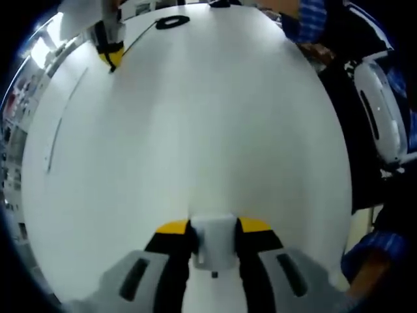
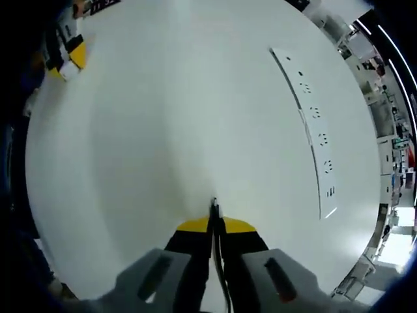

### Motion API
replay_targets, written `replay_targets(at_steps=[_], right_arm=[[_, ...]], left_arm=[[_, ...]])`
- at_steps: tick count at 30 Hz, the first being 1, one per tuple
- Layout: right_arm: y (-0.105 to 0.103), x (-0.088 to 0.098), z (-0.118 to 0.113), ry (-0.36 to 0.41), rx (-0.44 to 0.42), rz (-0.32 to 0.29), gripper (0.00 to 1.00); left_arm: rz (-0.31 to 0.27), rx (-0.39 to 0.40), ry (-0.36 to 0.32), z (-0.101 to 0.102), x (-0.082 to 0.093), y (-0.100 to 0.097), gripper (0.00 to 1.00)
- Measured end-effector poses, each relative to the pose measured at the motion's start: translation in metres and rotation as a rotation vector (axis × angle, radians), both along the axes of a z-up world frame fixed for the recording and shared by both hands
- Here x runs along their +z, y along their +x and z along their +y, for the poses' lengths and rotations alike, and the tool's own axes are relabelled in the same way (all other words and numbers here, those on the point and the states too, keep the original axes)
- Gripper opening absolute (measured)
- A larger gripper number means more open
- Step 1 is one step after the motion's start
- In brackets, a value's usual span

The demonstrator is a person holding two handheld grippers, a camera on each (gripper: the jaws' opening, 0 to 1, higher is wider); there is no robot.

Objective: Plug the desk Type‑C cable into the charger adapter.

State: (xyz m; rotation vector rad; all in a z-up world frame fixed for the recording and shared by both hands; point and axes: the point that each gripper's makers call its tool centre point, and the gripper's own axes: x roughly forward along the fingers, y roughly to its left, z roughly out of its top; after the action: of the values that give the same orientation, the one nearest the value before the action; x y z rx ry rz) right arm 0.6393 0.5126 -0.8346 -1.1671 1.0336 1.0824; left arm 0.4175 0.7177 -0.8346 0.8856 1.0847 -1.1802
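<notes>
My left gripper [image 1: 214, 229] is shut on a white charger adapter [image 1: 214, 244], which stands between its yellow-tipped fingers low over the white desk [image 1: 208, 130]. My right gripper [image 2: 214, 222] is shut on the thin black Type-C cable [image 2: 214, 210], whose plug end pokes out just past the fingertips. In the left gripper view the right gripper [image 1: 111, 55] shows at the far upper left, and the black cable [image 1: 140, 38] runs from it to a coiled loop [image 1: 172, 22] near the desk's far edge. In the right gripper view the left gripper [image 2: 68, 55] with the adapter shows at the upper left.
A long white power strip [image 2: 311, 124] lies flat along the desk's right side in the right gripper view, and appears as a thin strip [image 1: 65, 124] at the left of the left gripper view. A person's blue checked sleeve [image 1: 311, 19] and a white rounded object [image 1: 381, 111] are beyond the desk edge.
</notes>
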Motion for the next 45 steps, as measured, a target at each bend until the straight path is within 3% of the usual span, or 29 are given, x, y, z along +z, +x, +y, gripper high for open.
replay_targets(at_steps=[9,16,26,45], right_arm=[[-0.029,0.01,0.009,0.056,0.069,-0.026,0.04],[-0.07,0.013,0.012,0.125,0.159,-0.03,0.04],[-0.122,0.016,0.006,0.147,0.235,-0.031,0.04],[-0.17,0.012,-0.004,0.138,0.287,-0.028,0.04]], left_arm=[[0.003,0.005,-0.008,0.0,0.0,0.002,0.26],[-0.006,-0.005,-0.017,0.001,0.002,0.005,0.26],[-0.006,-0.012,-0.009,0.003,0.003,0.007,0.26],[0.001,0.018,-0.036,0.004,0.003,0.007,0.26]])
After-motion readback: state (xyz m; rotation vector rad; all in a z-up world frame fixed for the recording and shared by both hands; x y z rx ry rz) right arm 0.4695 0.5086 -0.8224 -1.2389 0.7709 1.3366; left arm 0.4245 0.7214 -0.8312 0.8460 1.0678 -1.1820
